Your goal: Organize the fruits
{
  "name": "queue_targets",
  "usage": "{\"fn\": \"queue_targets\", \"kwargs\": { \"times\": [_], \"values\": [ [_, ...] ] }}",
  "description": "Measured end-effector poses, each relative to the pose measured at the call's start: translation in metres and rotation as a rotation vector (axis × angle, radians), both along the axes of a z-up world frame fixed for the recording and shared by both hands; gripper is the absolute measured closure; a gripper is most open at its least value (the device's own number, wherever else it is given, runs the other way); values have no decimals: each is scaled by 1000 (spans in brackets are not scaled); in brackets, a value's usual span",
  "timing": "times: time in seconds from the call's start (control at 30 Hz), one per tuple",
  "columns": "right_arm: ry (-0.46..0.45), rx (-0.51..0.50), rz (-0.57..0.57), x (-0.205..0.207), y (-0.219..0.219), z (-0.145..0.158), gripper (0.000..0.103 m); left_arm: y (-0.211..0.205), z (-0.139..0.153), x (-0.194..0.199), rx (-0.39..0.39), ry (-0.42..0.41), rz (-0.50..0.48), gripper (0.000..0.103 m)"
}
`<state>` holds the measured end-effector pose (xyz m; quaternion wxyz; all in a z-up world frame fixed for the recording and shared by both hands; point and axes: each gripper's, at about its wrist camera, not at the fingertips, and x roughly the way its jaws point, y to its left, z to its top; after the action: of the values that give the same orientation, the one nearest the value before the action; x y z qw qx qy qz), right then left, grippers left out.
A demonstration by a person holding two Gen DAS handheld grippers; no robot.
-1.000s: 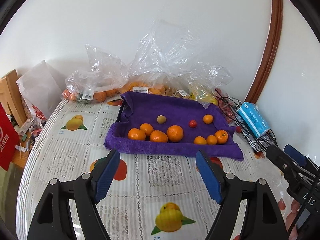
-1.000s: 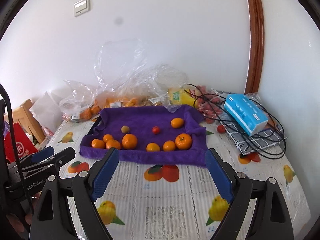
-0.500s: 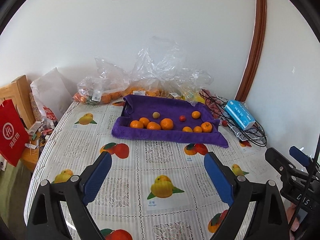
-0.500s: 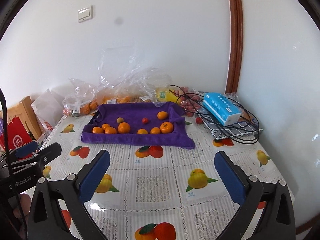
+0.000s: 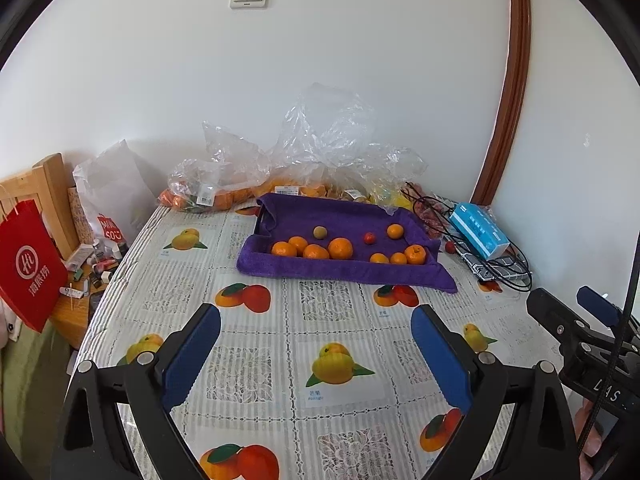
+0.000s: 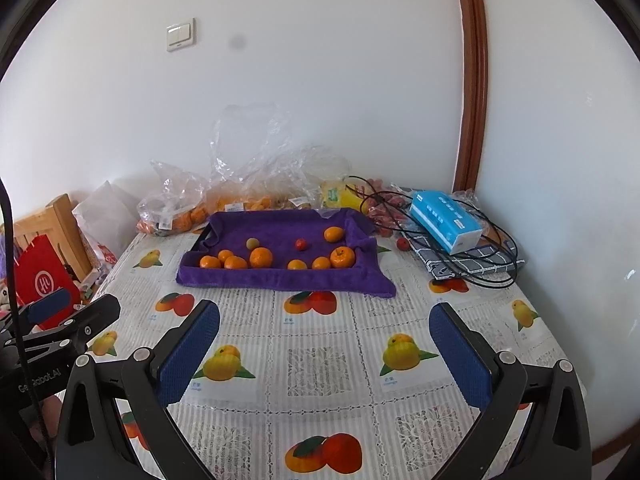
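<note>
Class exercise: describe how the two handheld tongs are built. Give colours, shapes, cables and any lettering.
Both the left tongs and the right tongs have black angular frames with silver screws and flat blue textured pads. Black cables run alongside. White lettering marks the bodies, only partly legible.

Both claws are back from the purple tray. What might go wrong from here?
1. The fruit lies loose on the purple towel; a claw nudging the largest orange could roll its touching neighbours.
2. The tiny red fruit may slip from wide pads.
3. The black cable beside the tray could snag the right claw.
</note>
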<state>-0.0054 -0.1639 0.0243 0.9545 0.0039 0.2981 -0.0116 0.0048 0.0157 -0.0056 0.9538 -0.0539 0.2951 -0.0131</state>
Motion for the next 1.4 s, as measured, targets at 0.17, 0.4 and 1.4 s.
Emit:
{"fn": "queue_targets", "kwargs": {
  "times": [0.17, 0.4, 1.4],
  "values": [
    [5, 8, -3, 1, 1, -1, 0, 0, -2, 0, 4, 7, 1, 6],
    [17, 9, -14, 4, 1, -4, 0, 3, -5, 0, 6, 14, 7, 6],
    [8, 4, -23, 3, 1, -2, 0, 2, -2, 3, 3, 14, -6, 6]
  ]
}}
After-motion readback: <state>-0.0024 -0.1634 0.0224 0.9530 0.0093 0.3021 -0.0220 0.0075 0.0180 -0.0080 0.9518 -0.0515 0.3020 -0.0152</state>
